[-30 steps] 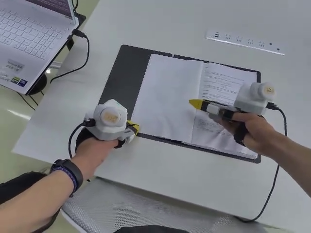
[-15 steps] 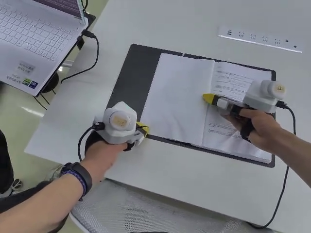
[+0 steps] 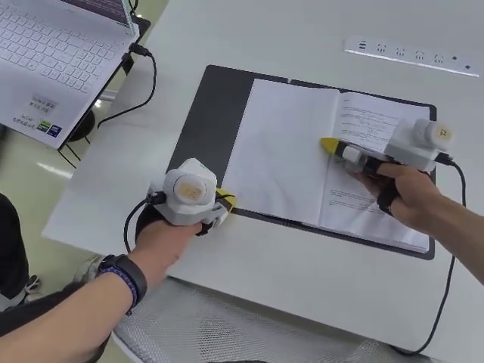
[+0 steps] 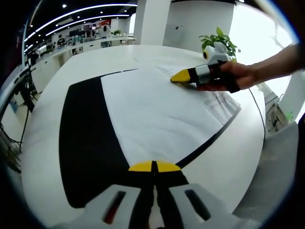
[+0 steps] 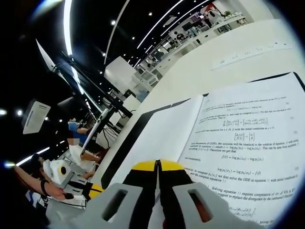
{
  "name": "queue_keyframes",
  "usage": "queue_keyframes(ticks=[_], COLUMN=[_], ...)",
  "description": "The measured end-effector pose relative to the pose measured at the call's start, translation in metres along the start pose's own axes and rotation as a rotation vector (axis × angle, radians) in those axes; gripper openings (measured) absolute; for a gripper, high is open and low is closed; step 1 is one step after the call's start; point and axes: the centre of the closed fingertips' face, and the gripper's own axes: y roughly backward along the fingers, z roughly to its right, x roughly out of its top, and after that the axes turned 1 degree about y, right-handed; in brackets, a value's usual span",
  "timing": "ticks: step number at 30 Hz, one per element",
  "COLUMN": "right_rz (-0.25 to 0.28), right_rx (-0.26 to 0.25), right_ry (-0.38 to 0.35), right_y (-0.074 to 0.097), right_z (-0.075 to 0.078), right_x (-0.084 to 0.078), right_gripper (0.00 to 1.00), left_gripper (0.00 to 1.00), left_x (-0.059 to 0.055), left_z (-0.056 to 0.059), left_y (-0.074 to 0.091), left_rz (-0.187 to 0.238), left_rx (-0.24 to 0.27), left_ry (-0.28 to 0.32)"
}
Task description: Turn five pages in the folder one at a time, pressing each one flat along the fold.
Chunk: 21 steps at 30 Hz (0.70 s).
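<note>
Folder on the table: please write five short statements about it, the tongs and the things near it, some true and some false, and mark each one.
1. The folder lies open on the white table. True.
2. The right tongs are wide open. False: they are shut, with their yellow tip at the fold.
3. The blank page lies left of the fold, the printed page right of it. True.
4. The left tongs hold a page up in the air. False: they are shut at the folder's near edge, and no page is lifted.
5. The laptop lies on the folder. False: it stands apart, to the far left.
</note>
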Motion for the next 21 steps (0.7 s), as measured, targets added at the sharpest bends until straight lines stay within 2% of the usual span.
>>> queue_keyframes(ticks=[6,8,17,21], right_rz=[0.007,0.011,0.023,0.039], right_rx=[-0.006,-0.009,-0.006,-0.012], right_ry=[-0.004,-0.007,-0.013,-0.021], right_y=[-0.003,-0.005,-0.010,-0.014], right_z=[0.004,0.011,0.009,0.018], right_x=[0.003,0.007,0.012,0.017], right_gripper=[0.00,0.00,0.00,0.00], left_gripper=[0.00,0.00,0.00,0.00], left_x=[0.000,0.000,0.000,0.000], left_z=[0.000,0.000,-0.001,-0.001], left_y=[0.000,0.000,0.000,0.000], left_rz=[-0.001,-0.002,-0.001,0.003], left_rx=[-0.002,-0.002,0.000,0.000], left_ry=[0.001,0.000,0.001,0.005])
